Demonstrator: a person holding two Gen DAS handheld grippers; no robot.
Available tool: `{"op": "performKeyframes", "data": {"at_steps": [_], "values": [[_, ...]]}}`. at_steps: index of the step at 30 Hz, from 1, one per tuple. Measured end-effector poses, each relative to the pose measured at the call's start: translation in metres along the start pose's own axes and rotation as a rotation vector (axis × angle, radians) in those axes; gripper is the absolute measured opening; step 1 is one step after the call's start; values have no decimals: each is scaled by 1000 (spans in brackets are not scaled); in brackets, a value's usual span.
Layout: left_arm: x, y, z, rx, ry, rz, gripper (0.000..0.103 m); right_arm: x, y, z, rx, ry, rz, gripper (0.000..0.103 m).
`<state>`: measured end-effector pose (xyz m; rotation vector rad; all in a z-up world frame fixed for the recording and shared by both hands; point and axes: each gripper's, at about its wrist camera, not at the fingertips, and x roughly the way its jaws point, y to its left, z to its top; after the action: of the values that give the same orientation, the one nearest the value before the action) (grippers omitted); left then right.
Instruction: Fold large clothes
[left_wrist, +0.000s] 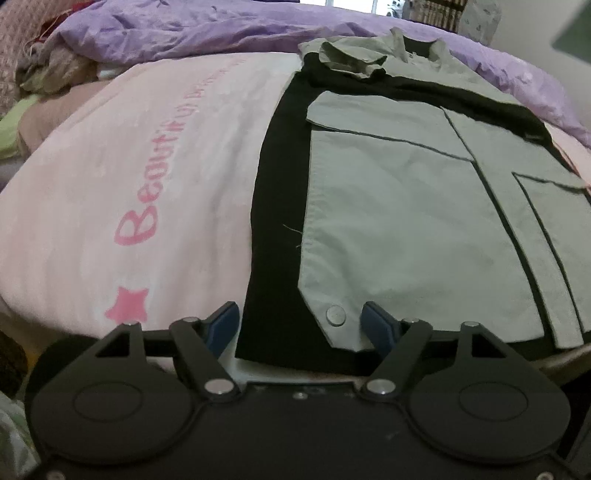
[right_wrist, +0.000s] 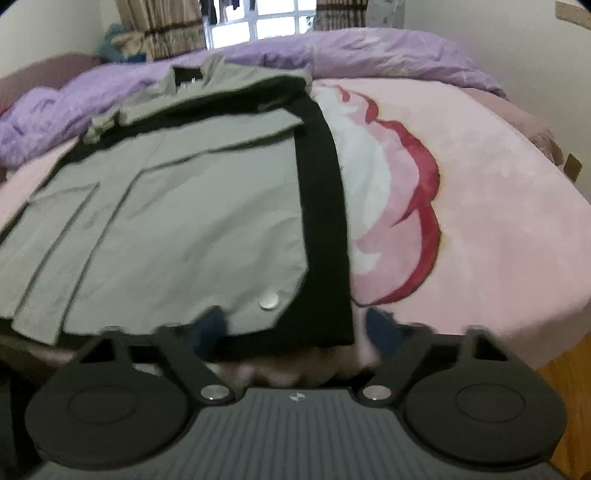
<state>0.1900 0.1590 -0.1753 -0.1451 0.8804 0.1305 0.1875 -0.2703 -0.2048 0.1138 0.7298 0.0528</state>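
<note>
A grey-green jacket (left_wrist: 388, 206) with black panels lies flat on a pink blanket (left_wrist: 110, 177), collar at the far end and sleeves folded over its front. My left gripper (left_wrist: 301, 325) is open at the near hem. The jacket's black left corner and a silver snap button (left_wrist: 335, 315) lie between its blue fingertips (left_wrist: 225, 319). In the right wrist view the same jacket (right_wrist: 177, 206) fills the left half. My right gripper (right_wrist: 295, 328) is open and blurred, and it straddles the black right corner of the hem beside a snap button (right_wrist: 269, 301).
A crumpled purple duvet (left_wrist: 207, 33) lies along the far side of the bed. Loose clothes (left_wrist: 48, 70) are piled at the far left. The pink blanket (right_wrist: 498, 206) extends to the right. Wooden floor (right_wrist: 569, 380) shows past the bed's near right corner. A window (right_wrist: 258, 26) with curtains is behind.
</note>
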Motion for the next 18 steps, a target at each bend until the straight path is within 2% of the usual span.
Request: {"op": "performKeyframes", "data": {"at_steps": [1,3,4,5,6,7,10,12,14,17,18], "values": [[-2,2,2,-10,-6,-5,67,-6,1,2,14,-19,-12,29],[-6,2,6,0,-24,11,60,-16,2,7,16,-42,-6,21],[-10,1,10,17,-37,23,35,-23,4,9,4,-65,-4,19],[-15,1,14,26,-49,41,4,-29,6,13,-7,-87,0,18],[-19,3,18,32,-63,54,2,-36,8,16,-16,-116,1,15],[-27,5,23,28,-88,35,2,-46,11,19,-19,-159,-1,3],[-49,11,30,8,-140,10,2,-64,11,28,13,-240,-3,3],[-49,10,29,30,-125,43,2,-62,11,29,-4,-222,-21,3],[-36,10,21,35,-79,70,1,-44,8,23,-6,-161,-66,3],[-2,14,3,41,36,196,0,-7,-1,4,35,-44,-108,4],[-2,16,-3,48,-3,193,0,0,-1,-3,35,-42,-118,5]]}}
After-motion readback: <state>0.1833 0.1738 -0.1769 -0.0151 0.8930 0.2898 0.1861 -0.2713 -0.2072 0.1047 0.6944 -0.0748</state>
